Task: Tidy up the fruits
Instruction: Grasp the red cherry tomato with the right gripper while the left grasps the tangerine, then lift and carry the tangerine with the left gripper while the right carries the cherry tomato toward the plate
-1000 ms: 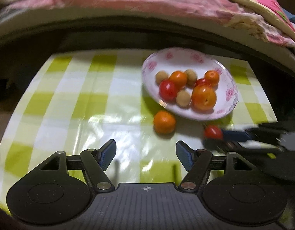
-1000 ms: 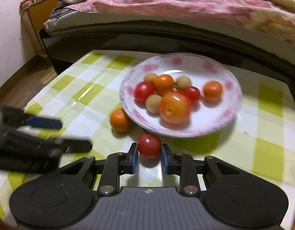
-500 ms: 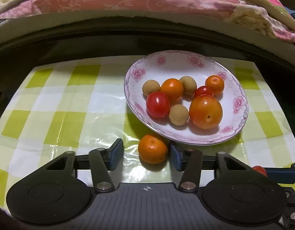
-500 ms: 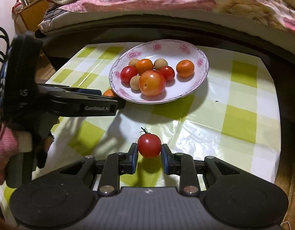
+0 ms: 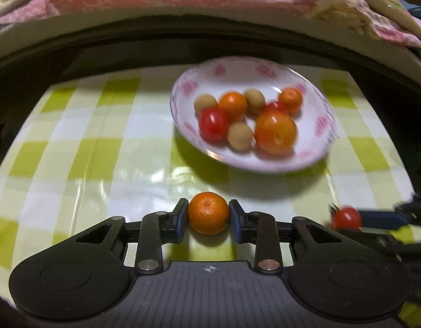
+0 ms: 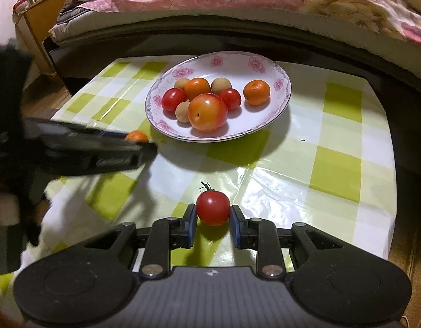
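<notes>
Left gripper (image 5: 208, 213): jaws have just been closing; pads now press both sides of the small orange (image 5: 208, 212).
Right gripper (image 6: 213, 212): clamped on the cherry tomato (image 6: 213, 207), held above the checked cloth (image 6: 333, 169).
Plate (image 6: 273, 68): at twelve o'clock from the right gripper, holding eight fruits.
Slip risk: the orange is round and freshly pinched; a quick lift could roll it out.
Bruise risk: over-squeezing could split the tomato.
Crowding risk: dropping onto piled fruit could knock one over the rim.
</notes>
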Available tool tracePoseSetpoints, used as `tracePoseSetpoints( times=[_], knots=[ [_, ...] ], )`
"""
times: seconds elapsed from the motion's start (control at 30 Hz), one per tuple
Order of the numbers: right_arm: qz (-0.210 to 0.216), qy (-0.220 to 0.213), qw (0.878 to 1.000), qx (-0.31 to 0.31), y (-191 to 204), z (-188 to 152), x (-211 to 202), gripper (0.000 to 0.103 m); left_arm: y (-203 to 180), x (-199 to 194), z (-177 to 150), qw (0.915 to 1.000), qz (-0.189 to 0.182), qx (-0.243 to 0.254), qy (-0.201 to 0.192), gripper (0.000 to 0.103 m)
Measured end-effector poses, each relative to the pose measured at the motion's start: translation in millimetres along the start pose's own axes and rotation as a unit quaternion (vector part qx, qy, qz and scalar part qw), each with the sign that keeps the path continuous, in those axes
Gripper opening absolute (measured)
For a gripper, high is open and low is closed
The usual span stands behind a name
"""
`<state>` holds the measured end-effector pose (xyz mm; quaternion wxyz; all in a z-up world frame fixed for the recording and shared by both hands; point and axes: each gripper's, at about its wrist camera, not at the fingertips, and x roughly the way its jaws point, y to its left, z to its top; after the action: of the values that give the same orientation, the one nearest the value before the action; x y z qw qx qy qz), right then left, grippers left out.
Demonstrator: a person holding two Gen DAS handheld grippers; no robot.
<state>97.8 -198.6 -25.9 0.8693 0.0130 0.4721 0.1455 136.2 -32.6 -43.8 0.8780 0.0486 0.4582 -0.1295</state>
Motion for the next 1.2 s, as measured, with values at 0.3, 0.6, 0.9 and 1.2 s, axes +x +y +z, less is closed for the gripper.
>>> tracePoseSetpoints(
  times=[0.3, 0.6, 0.9, 1.2],
  knots=[
    [-0.006, 0.007, 1.000, -0.028, 19, -29, -19, 0.029, -15, -38, -48, 0.9993, -0.013, 0.025, 0.026, 0.040],
    [-0.030, 0.015, 0.998, -0.051, 29, -49, -18, 0.030, -14, -44, -70, 0.9986, -0.003, 0.051, 0.013, 0.047],
    [-0.017, 0.020, 0.998, -0.054, 28, -47, -17, 0.036, -14, -45, -70, 0.9985, -0.005, 0.054, 0.012, 0.062],
    [-0.022, 0.026, 0.998, -0.058, 29, -45, -16, 0.034, -21, -44, -67, 0.9982, -0.003, 0.057, 0.018, 0.058]
  ],
)
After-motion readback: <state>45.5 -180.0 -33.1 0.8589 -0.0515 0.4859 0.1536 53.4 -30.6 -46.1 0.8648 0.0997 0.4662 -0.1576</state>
